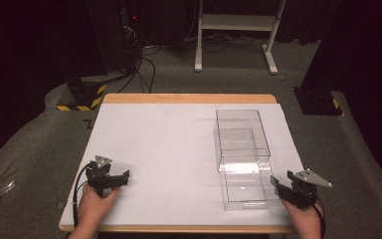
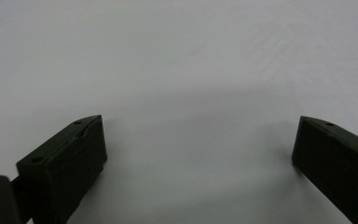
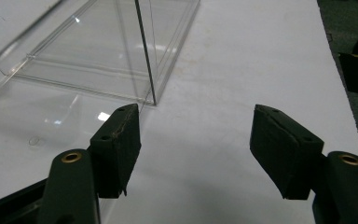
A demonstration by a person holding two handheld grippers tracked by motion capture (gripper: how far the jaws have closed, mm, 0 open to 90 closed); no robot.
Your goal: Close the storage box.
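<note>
The clear box (image 1: 242, 155) lay on the tabletop (image 1: 169, 149), just beside the right gripper (image 1: 281, 186). It was judged light, stiff, slippery, brittle; a wall edge was favoured. Both grippers' fingers (image 3: 116, 140) were spread, the left gripper (image 1: 119, 178) well apart from the box.

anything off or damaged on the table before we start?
Nothing stands out. The clear plastic box sits flat on the white table, at its right side, with no crack or spill visible. The right gripper is open beside the box, not touching it. The left gripper is open over bare table.
</note>
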